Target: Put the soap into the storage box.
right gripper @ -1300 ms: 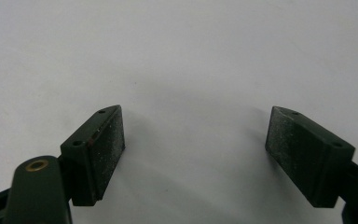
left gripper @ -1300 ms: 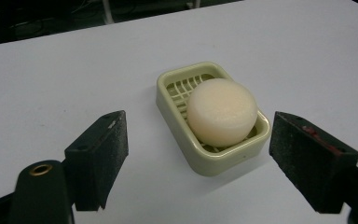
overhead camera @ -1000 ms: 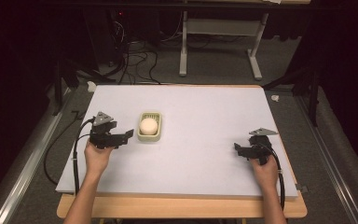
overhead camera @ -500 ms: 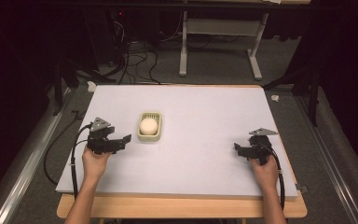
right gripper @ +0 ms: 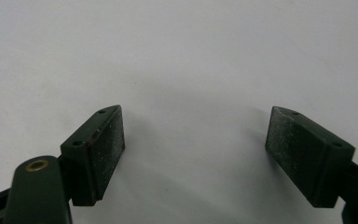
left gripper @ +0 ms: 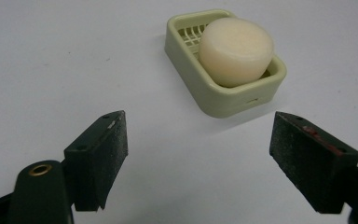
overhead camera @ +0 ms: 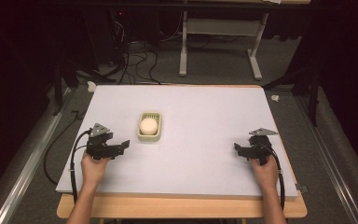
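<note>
In the high view, a pale green soap dish (overhead camera: 150, 126) sits left of centre on the white counter (overhead camera: 200, 121), with a round cream soap (overhead camera: 148, 125) lying in it. The left gripper (overhead camera: 122, 145) rests at lower left, near the dish but apart from it; the right gripper (overhead camera: 237, 148) lies at lower right, well apart from it. In the left gripper view, the fingers (left gripper: 98, 158) stand wide and empty, with the dish (left gripper: 223, 95) and soap (left gripper: 236, 44) at the upper middle. In the right gripper view, the fingers (right gripper: 95, 151) stand wide over the bare counter (right gripper: 182, 56).
</note>
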`<state>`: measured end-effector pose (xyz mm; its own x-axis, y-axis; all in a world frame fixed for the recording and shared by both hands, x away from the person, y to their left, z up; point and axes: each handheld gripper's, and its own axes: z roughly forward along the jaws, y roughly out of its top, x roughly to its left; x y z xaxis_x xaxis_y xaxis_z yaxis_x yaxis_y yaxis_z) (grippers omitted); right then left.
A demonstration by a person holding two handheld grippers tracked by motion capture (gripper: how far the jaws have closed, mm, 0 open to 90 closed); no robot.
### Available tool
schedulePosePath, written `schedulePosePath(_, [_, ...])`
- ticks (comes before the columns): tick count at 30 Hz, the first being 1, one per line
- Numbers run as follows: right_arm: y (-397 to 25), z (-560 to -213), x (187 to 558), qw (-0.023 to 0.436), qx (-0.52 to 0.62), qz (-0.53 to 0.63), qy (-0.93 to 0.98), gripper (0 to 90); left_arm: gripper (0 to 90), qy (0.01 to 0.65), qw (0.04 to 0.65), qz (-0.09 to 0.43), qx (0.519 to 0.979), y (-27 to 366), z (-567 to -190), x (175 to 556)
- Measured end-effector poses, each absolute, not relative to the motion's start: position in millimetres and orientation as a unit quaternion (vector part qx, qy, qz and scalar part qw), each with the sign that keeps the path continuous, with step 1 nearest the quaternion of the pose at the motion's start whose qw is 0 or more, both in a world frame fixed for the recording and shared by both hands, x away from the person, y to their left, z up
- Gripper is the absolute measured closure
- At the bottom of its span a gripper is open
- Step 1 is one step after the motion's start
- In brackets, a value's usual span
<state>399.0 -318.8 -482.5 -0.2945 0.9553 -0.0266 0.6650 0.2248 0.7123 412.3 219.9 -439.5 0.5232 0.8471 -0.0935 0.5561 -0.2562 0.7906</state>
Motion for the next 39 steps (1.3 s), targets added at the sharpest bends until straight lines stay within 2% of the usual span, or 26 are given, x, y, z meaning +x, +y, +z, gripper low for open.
schedulePosePath(39, [-318.7,-482.5,398.9,0.240,0.543,0.303,0.745,20.1,20.0,0.484,0.361,0.187,0.775,225.4,-473.5,417.6])
